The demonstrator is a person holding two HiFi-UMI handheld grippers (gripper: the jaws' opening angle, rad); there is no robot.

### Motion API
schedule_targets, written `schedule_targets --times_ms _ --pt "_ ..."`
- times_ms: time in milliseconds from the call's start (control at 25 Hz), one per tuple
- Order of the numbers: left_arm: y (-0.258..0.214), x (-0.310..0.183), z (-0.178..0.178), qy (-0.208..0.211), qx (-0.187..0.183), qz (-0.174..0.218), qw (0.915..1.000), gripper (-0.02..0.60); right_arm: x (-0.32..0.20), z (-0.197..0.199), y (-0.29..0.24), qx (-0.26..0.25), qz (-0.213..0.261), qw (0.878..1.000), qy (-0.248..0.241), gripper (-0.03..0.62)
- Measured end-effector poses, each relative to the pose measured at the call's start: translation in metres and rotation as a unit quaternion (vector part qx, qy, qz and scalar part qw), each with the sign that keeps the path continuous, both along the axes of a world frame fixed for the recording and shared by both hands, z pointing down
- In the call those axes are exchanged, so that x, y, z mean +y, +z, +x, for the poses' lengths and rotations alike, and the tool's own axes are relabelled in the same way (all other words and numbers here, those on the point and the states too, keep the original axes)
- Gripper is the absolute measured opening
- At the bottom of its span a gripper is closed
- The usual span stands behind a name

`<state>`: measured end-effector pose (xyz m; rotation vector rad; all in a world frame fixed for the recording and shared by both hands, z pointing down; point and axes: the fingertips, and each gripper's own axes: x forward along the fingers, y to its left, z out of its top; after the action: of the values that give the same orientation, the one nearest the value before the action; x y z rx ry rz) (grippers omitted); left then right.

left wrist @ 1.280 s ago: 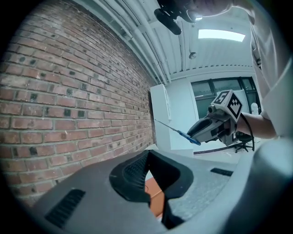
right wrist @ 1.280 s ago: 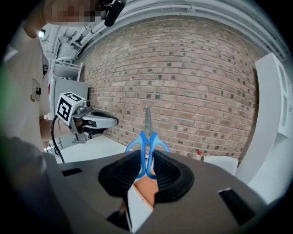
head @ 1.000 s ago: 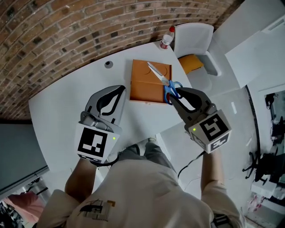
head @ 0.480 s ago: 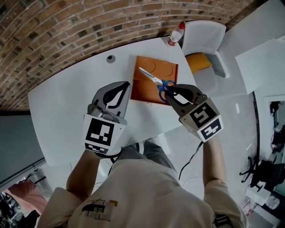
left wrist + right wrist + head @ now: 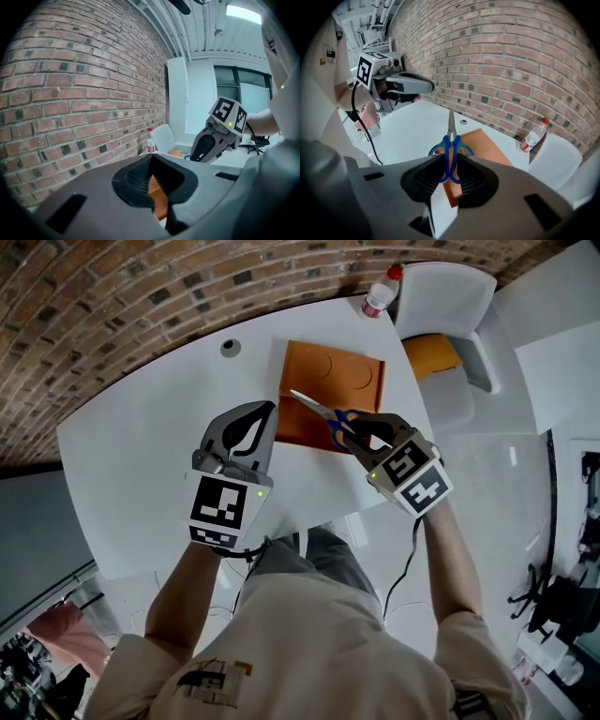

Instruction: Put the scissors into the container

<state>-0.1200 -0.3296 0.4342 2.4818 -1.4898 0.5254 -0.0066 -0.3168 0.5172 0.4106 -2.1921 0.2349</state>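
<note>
My right gripper [image 5: 354, 427] is shut on the blue handles of the scissors [image 5: 323, 412]. Their closed silver blades point up-left over the near part of the flat orange container [image 5: 333, 381] on the white table [image 5: 141, 446]. In the right gripper view the scissors [image 5: 451, 136] stand upright between the pads, above the container [image 5: 485, 145]. My left gripper [image 5: 270, 411] hovers just left of the container's near-left corner with its fingertips meeting and nothing held. In the left gripper view the left gripper [image 5: 152, 161] shows orange through the gap below its tips, and the right gripper [image 5: 206, 145] is ahead.
A small bottle with a red cap [image 5: 380, 298] stands at the table's far edge. Behind it is a white chair [image 5: 455, 292] with a yellow pad [image 5: 433, 354]. A round cable hole [image 5: 230, 348] lies left of the container. A brick wall runs behind the table.
Both grippers have come down toward the table. The right one has carried the scissors from the container's right side to over its near middle.
</note>
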Motion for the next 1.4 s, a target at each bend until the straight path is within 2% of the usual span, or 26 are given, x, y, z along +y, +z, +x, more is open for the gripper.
schedule_targets --times_ms 200,520,680,960,1400 --pt "0.026 -0.013 0.005 -0.013 0.015 -0.019 0.9996 0.008 -0.004 0.006 0.051 0.043 -0.011 0.998 -0.032 0.083" --pt "0.07 -0.024 0.008 -0.028 0.009 -0.052 0.9982 0.008 -0.008 0.01 0.122 0.073 -0.041 0.995 -0.046 0.083" --pt "0.09 -0.024 0.011 -0.03 0.007 -0.071 0.997 0.008 -0.01 0.012 0.143 0.102 -0.06 0.992 -0.052 0.083" --pt "0.11 -0.021 0.016 -0.034 0.014 -0.091 0.9952 0.008 -0.012 0.007 0.177 0.154 -0.049 0.984 -0.08 0.083" --pt "0.125 -0.019 0.005 -0.041 0.005 -0.103 0.9938 0.008 -0.012 0.004 0.209 0.197 -0.057 0.975 -0.09 0.085"
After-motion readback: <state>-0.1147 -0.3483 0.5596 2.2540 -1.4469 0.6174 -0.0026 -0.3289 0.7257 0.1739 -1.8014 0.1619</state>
